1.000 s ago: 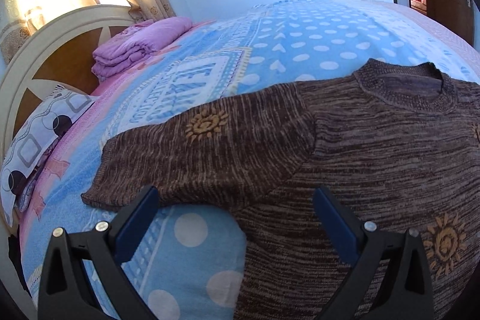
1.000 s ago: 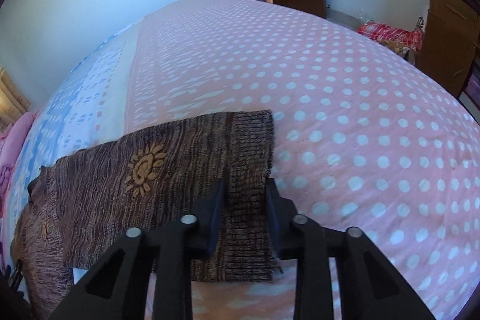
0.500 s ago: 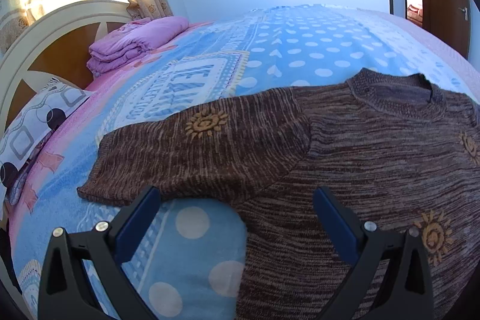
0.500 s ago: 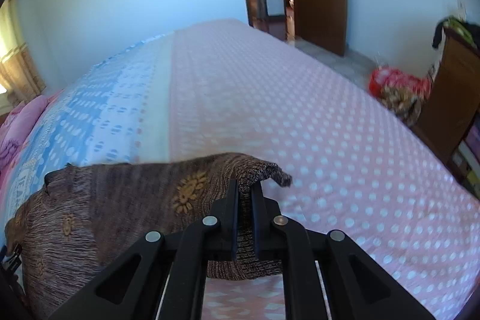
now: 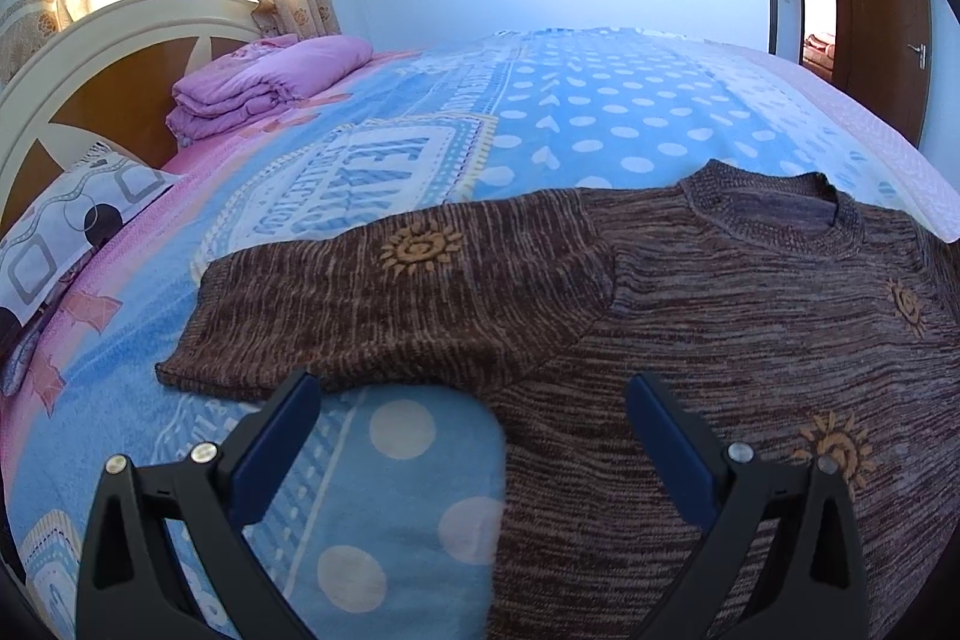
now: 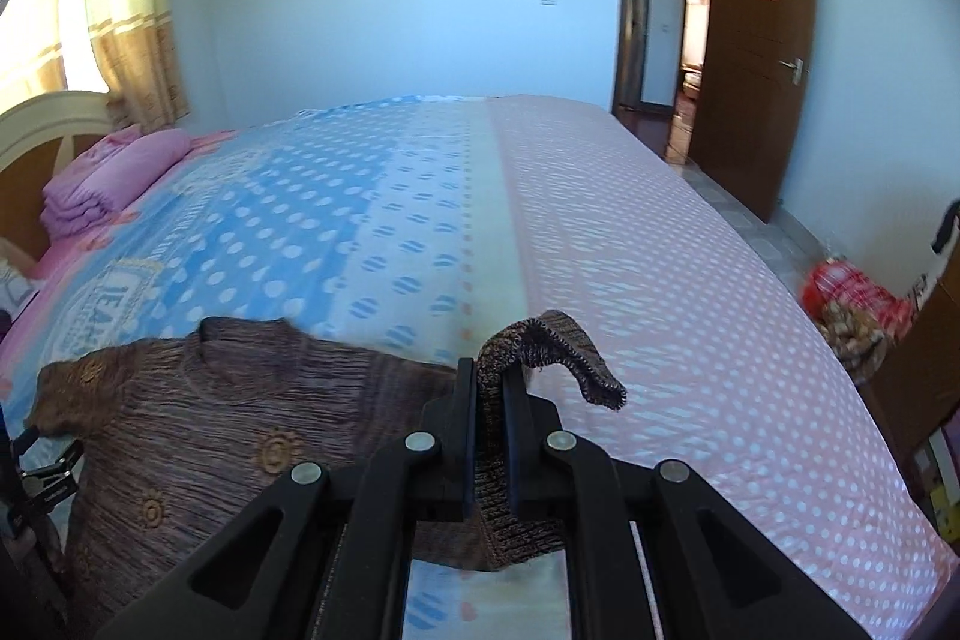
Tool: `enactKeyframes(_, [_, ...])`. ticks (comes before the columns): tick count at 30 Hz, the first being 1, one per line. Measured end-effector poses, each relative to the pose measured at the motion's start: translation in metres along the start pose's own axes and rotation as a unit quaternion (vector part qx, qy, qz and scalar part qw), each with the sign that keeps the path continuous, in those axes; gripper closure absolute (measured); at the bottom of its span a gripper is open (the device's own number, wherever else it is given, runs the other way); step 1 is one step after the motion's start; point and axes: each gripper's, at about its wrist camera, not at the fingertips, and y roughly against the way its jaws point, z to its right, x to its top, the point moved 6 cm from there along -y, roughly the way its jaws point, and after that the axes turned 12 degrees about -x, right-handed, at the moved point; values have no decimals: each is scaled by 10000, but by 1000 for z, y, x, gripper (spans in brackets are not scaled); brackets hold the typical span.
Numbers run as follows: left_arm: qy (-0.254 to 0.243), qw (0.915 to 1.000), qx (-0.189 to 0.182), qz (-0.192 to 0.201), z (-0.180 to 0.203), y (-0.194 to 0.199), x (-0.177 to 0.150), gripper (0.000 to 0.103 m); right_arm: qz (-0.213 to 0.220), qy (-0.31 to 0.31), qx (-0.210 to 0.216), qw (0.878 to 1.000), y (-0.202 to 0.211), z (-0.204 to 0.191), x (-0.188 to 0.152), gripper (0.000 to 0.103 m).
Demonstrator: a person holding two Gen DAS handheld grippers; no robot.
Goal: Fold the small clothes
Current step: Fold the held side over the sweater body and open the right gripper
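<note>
Sweater [image 5: 690, 316], brown knit with orange sun motifs, is lying spread on the bed [image 5: 600, 124], collar toward twelve o'clock in the left wrist view. Its left sleeve [image 5: 384, 304] is stretching out flat toward nine o'clock over the blue dotted blanket [image 5: 384, 490]. Left gripper [image 5: 474, 436] is hovering at six o'clock with its blue-padded fingers [image 5: 282, 436] spread wide, gripping nothing, the left one just beside the sleeve's cuff. Right gripper [image 6: 491, 418] is pinching the other sleeve's ribbed cuff [image 6: 558, 352] between nearly closed fingers, the cuff end flopping over toward three o'clock above the pink dotted sheet [image 6: 690, 316]. Folded purple bedding [image 5: 270, 82] is sitting at ten o'clock by the headboard [image 5: 108, 58].
</note>
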Motion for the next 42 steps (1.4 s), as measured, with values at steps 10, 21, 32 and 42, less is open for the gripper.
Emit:
enactKeyframes(10, [148,9998,-67,-96,-10,-6,-10,0,0,571,501,9971,3,-95,-1,96])
enactKeyframes(21, [149,9997,-57,-173,-13,-4,-16,0,-368,855,1021,9904,-34,-207,-48,96])
enactKeyframes(32, [-258,9963,-569,-591,12,5,-9,0,-917,984,1854,9734,-47,-225,-119,46])
enactKeyframes(42, [-524,9831,-1544,-831,121,-4,23,22,-531,101,678,9962,-42,-51,-129,36])
